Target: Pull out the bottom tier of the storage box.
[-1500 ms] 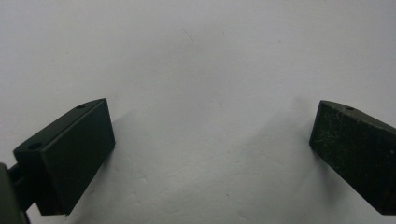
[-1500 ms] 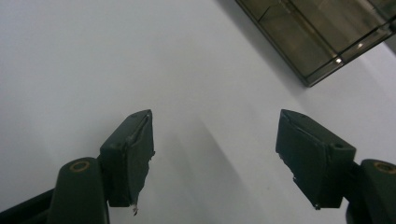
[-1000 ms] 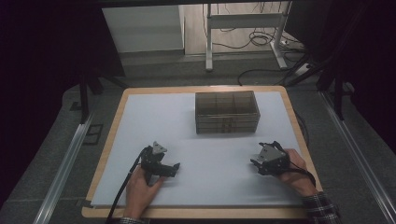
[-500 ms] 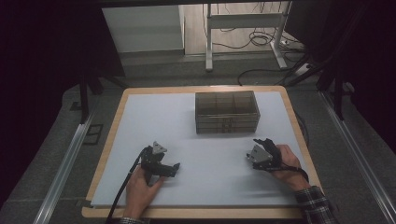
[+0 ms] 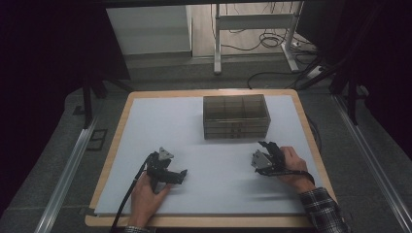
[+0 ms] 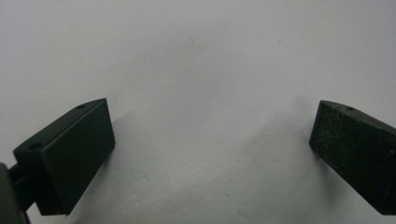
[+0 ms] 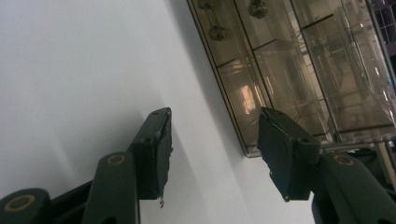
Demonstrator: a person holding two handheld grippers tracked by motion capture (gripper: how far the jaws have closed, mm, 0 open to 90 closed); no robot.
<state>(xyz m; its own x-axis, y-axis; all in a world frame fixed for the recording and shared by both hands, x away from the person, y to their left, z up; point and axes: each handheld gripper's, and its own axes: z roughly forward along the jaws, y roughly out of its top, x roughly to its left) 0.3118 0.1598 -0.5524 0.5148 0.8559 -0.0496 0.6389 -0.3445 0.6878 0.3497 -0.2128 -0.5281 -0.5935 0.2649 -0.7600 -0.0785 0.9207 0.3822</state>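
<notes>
Shifted leftward across the white-topped table, the right hand-held gripper is seen near the smoky transparent compartmented plastic box, jaws just narrowed yet apart on nothing, while the left hand-held gripper is held wide open, empty.

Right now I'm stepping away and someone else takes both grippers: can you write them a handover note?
Left gripper: open, empty, low over the white table sheet.
Right gripper: open, empty, jaws have just been closing, pointed toward the clear smoky plastic drawer box.
Box: at the sheet's far middle, apart from both grippers, small round items in some compartments.
Done: nothing grasped.
Left: probably reach the box with the right gripper.
</notes>
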